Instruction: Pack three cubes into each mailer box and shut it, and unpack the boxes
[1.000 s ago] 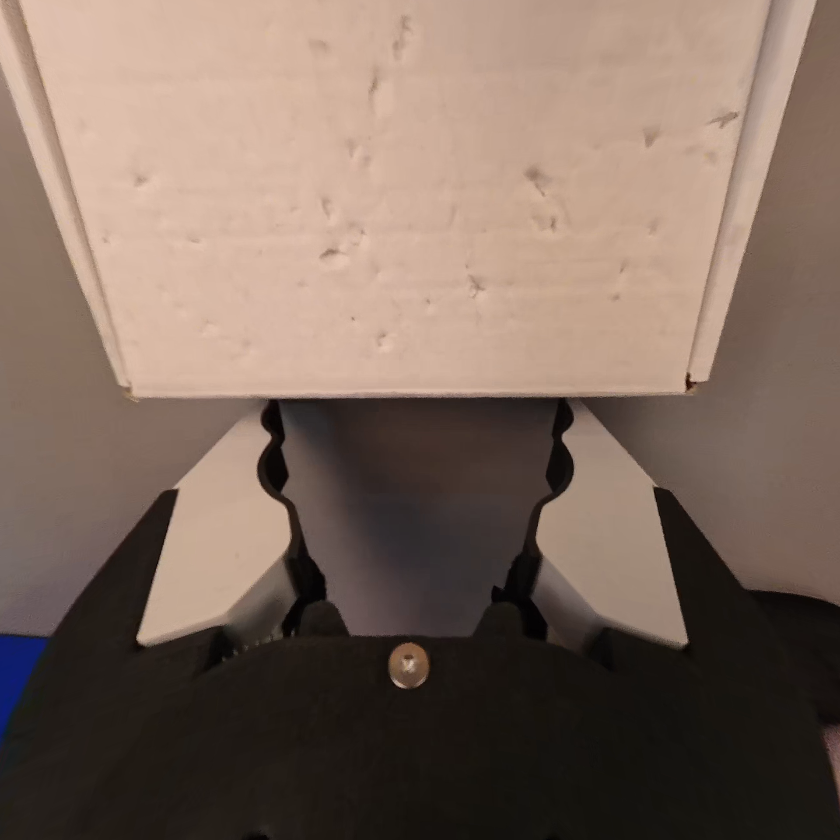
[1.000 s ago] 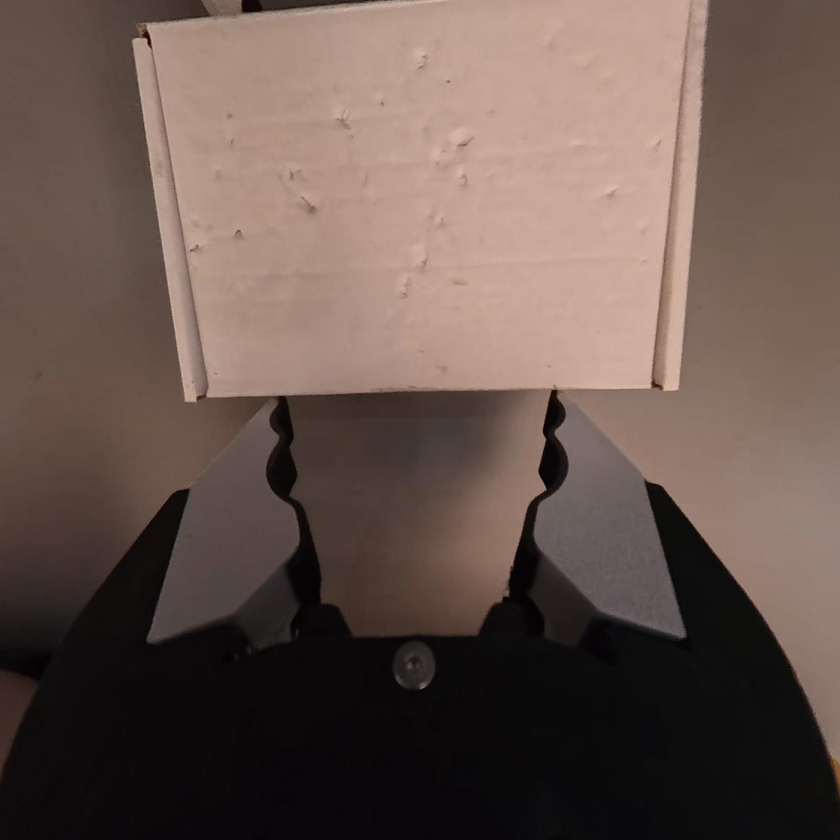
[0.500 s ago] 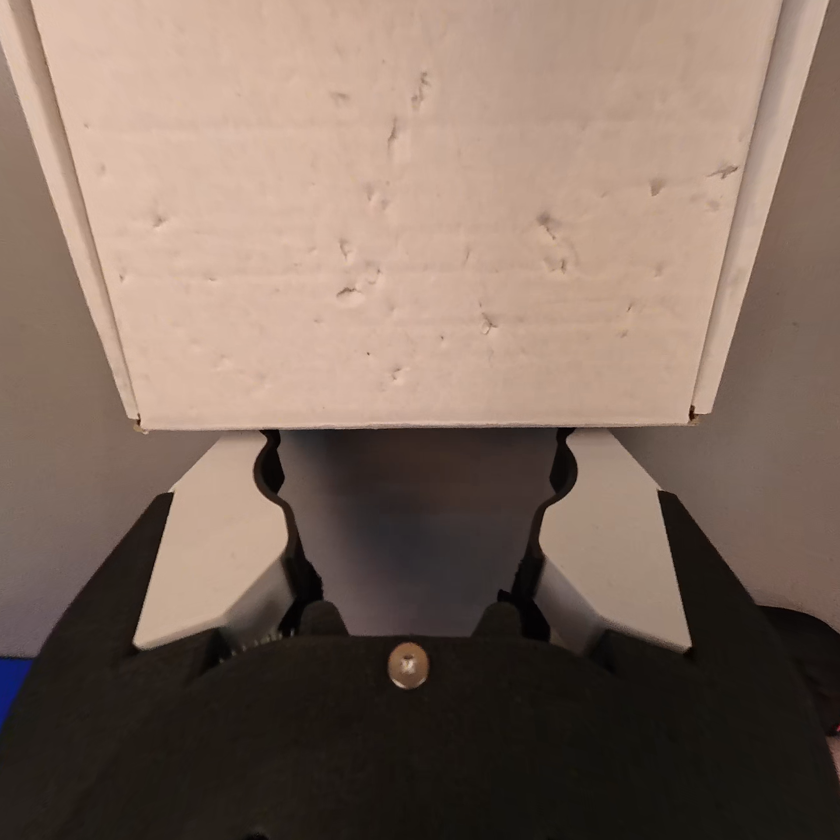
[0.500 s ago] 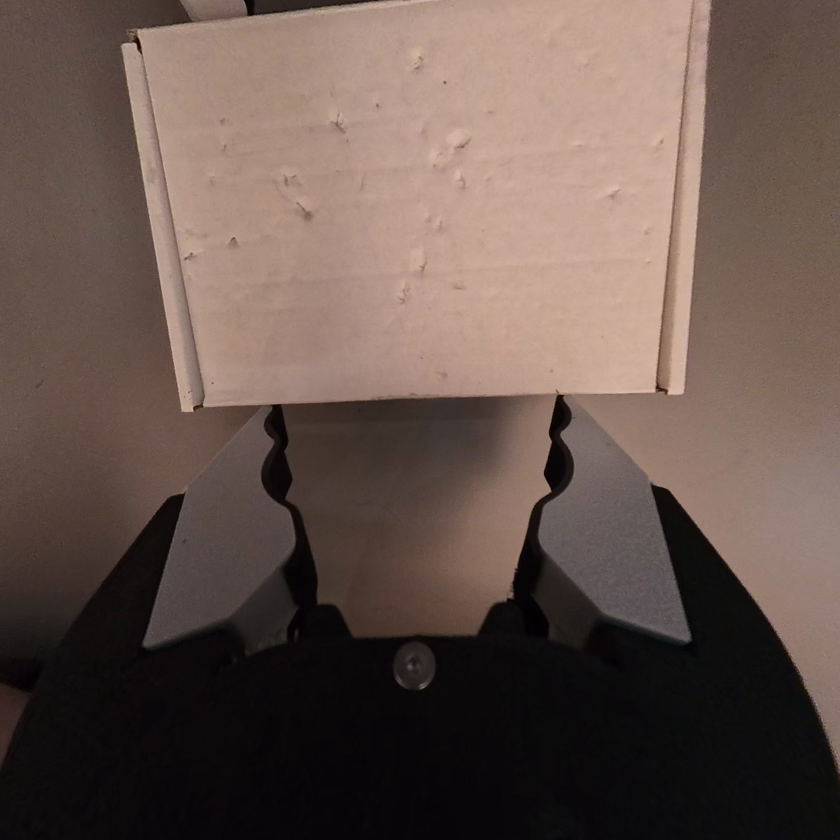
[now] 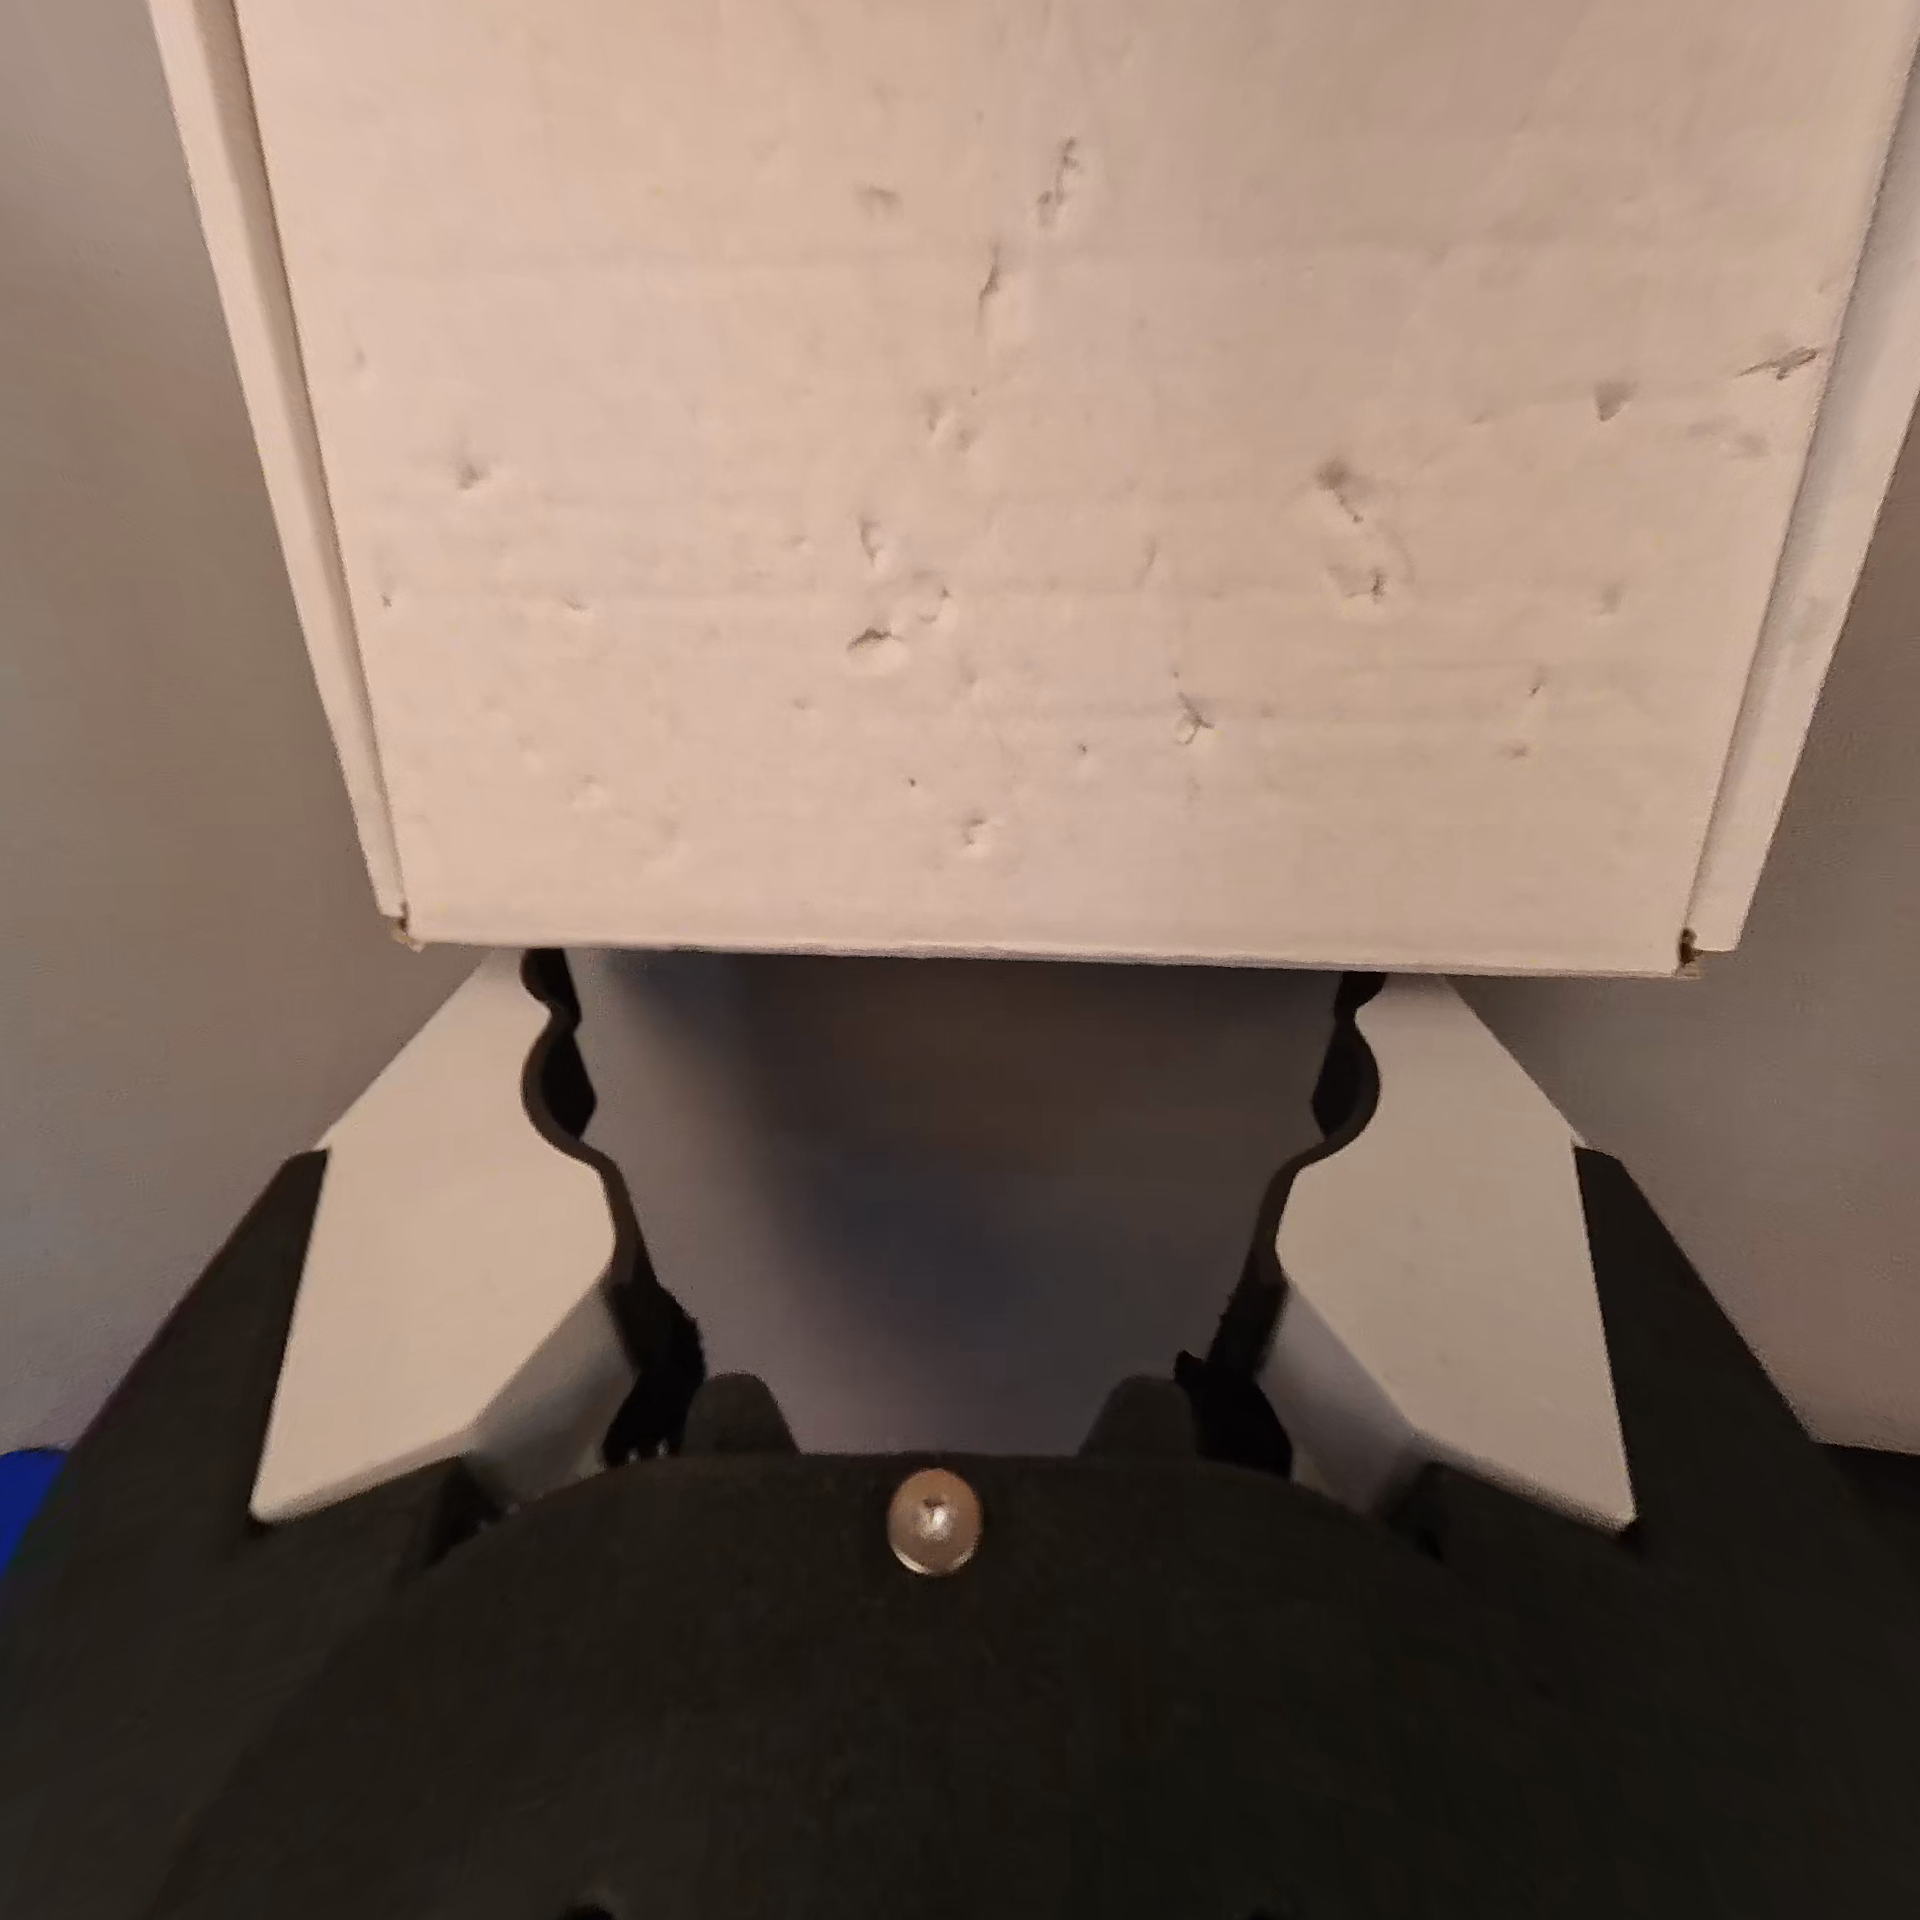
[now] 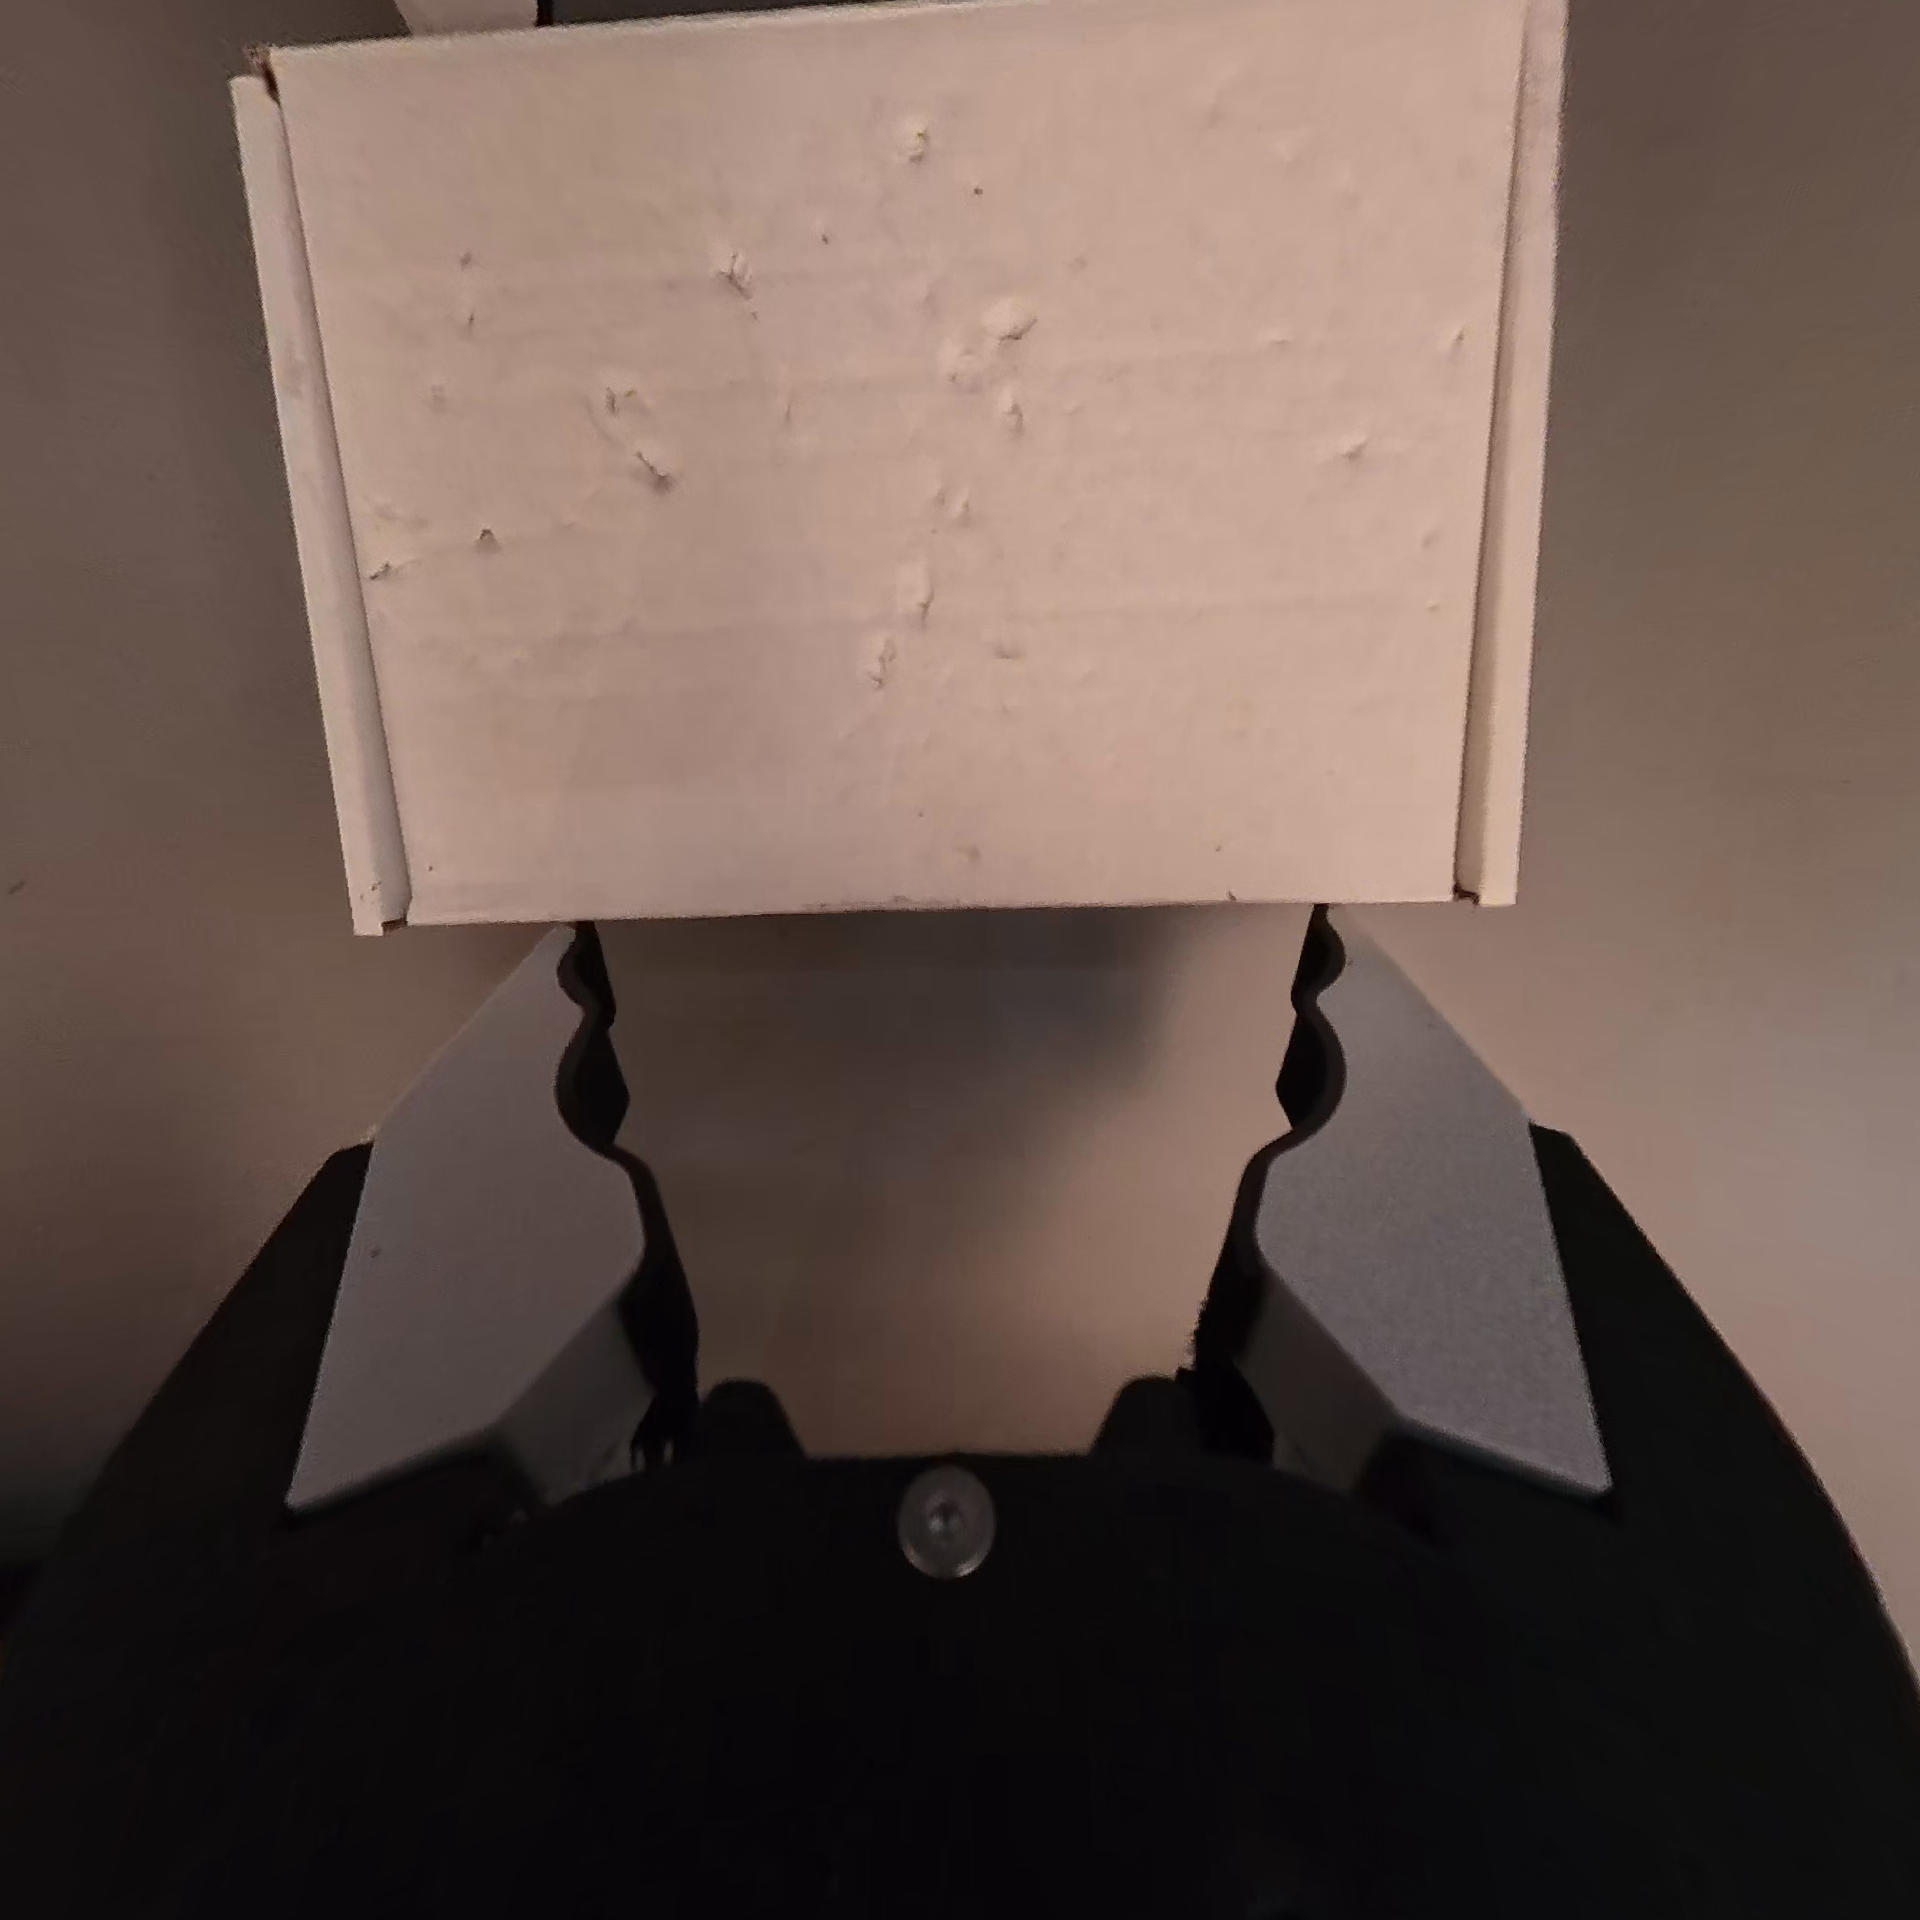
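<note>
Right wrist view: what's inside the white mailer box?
Cannot tell. The white mailer box is shut; only its dented lid and side flaps show, so any cubes are covered. The right claw is open at its near edge, gripping nothing.

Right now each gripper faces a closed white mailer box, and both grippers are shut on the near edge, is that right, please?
Not quite: both stand open. The left gripper in the left wrist view and the right gripper in the right wrist view hold nothing; each white mailer box is closed.
</note>
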